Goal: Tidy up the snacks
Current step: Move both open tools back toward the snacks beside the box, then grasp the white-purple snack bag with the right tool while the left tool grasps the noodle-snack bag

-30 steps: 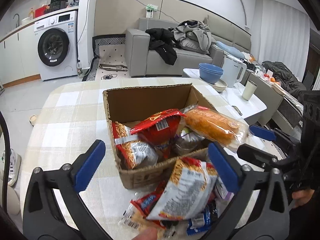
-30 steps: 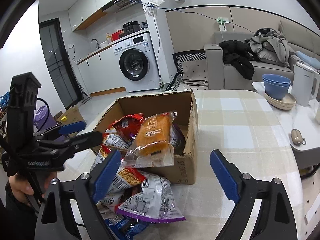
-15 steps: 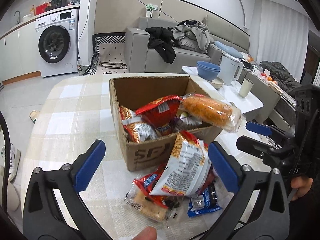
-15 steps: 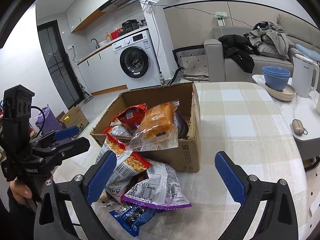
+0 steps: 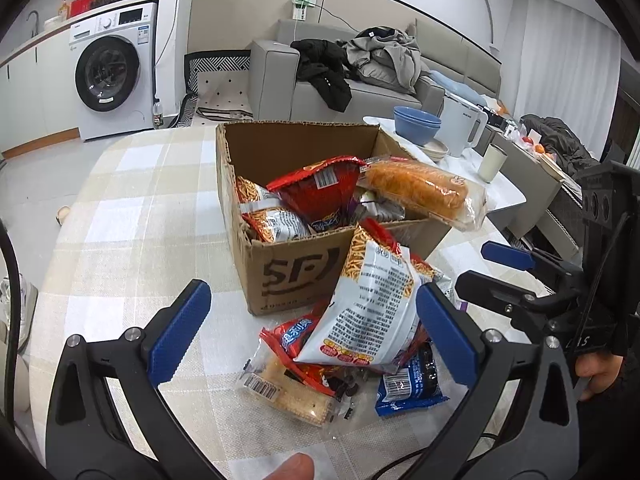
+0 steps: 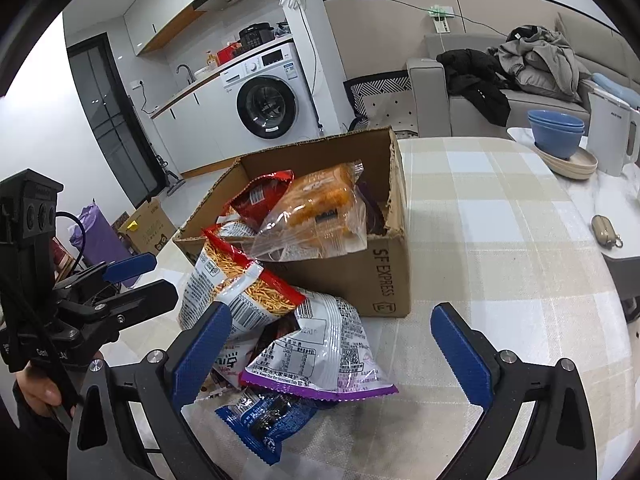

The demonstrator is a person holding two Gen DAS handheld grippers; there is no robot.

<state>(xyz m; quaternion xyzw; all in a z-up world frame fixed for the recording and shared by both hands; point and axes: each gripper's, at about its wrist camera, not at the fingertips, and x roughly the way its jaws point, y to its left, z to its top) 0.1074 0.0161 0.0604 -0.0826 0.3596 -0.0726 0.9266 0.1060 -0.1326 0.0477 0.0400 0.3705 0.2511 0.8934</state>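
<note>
A cardboard box stands on the checked table, stuffed with a red bag and noodle snack bags. A bread roll in clear wrap lies over its right rim. In front of the box is a loose pile: a white and red noodle bag, a cracker pack and a blue packet. My left gripper is open above this pile, touching nothing. My right gripper is wide open over a white and purple bag, with no pad pressing on it.
The table's checked cloth is bare left of the box. A white side table on the right carries blue bowls, a white kettle, a cup and a small pouch. A sofa and a washing machine stand behind.
Both grippers have drawn back from the box, so the whole loose pile now shows in front of it. The right jaws have spread slightly wider. The snacks have not moved.
</note>
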